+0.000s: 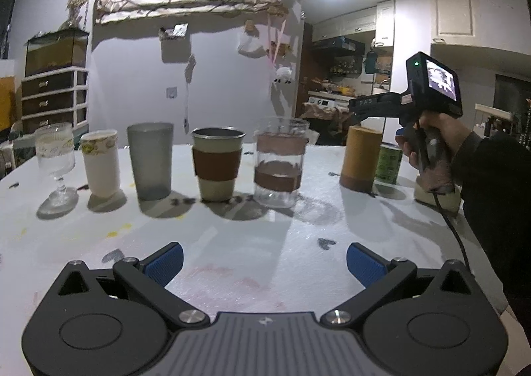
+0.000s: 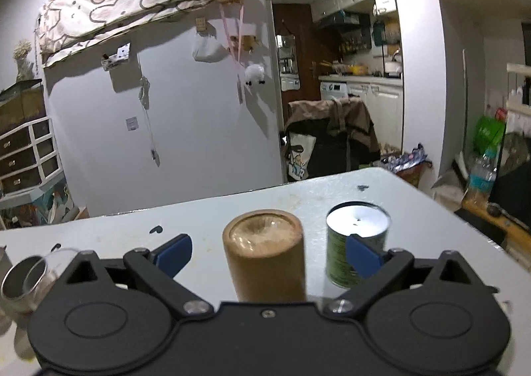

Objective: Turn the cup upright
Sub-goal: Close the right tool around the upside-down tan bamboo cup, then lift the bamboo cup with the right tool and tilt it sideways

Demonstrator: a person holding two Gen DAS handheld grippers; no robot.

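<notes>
A tan-brown cup [image 1: 361, 157] stands upside down on the white table, base up, at the right of a row of cups. In the right wrist view the cup [image 2: 265, 256] sits between my right gripper's [image 2: 268, 255] open blue-padded fingers, not touched. A green upside-down can [image 2: 356, 240] stands just right of it, partly behind the right finger. My left gripper [image 1: 264, 264] is open and empty, low over the table's near side, in front of the row. The right gripper's body [image 1: 415, 94] shows in the left wrist view, held above the brown cup.
The row holds a stemmed glass [image 1: 56, 163], a paper cup [image 1: 100, 163], a grey tumbler [image 1: 151, 160], a metal-rimmed cup with brown sleeve [image 1: 217, 163] and a clear glass [image 1: 280, 162]. The green can [image 1: 389, 163] stands far right. The table edge [image 2: 464, 210] runs close on the right.
</notes>
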